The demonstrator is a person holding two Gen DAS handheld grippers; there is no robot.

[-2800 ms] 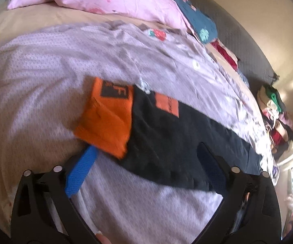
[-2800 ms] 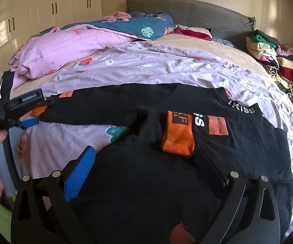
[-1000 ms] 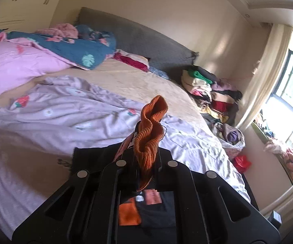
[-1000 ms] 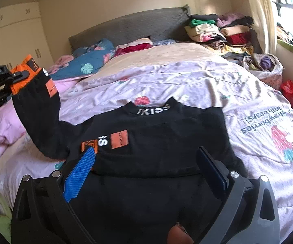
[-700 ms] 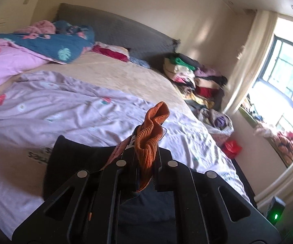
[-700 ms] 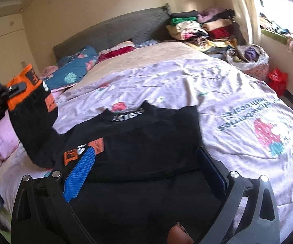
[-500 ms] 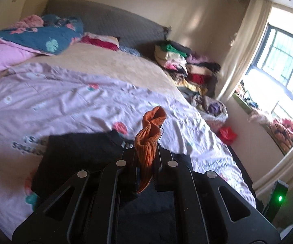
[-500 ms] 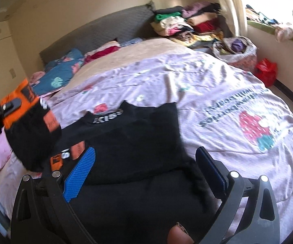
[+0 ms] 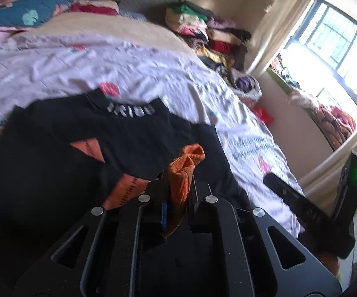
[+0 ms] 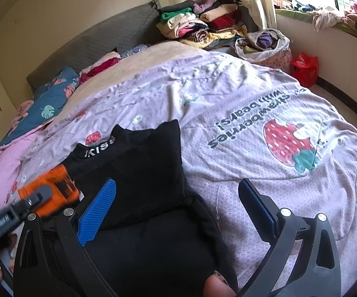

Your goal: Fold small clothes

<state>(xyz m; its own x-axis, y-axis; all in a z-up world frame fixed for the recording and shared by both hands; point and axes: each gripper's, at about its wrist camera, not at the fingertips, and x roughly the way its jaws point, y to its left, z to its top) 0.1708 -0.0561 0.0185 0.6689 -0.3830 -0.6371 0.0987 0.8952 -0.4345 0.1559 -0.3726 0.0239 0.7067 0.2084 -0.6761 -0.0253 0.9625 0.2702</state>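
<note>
Since the earlier pictures, the left claw is carrying the orange cuff from high above the bed down and across, so that the sleeve is now lying over the body of the black sweater.

Going from the largest thing: the bed is filling both views, and a lilac sheet with a strawberry print is covering it. A grey headboard is standing at the far end, with a pile of folded clothes at its right corner and a blue leaf-pattern pillow at the left.

The black sweater is lying flat on the sheet at the near side of the bed, its collar with white letters pointing to the headboard. An orange patch is showing on it in the left wrist view.

The left claw is pressed together and is pinching the orange cuff just above the sweater. The right claw is spread wide over the lower edge of the sweater and is holding nothing; its blue pads are facing one another.
</note>
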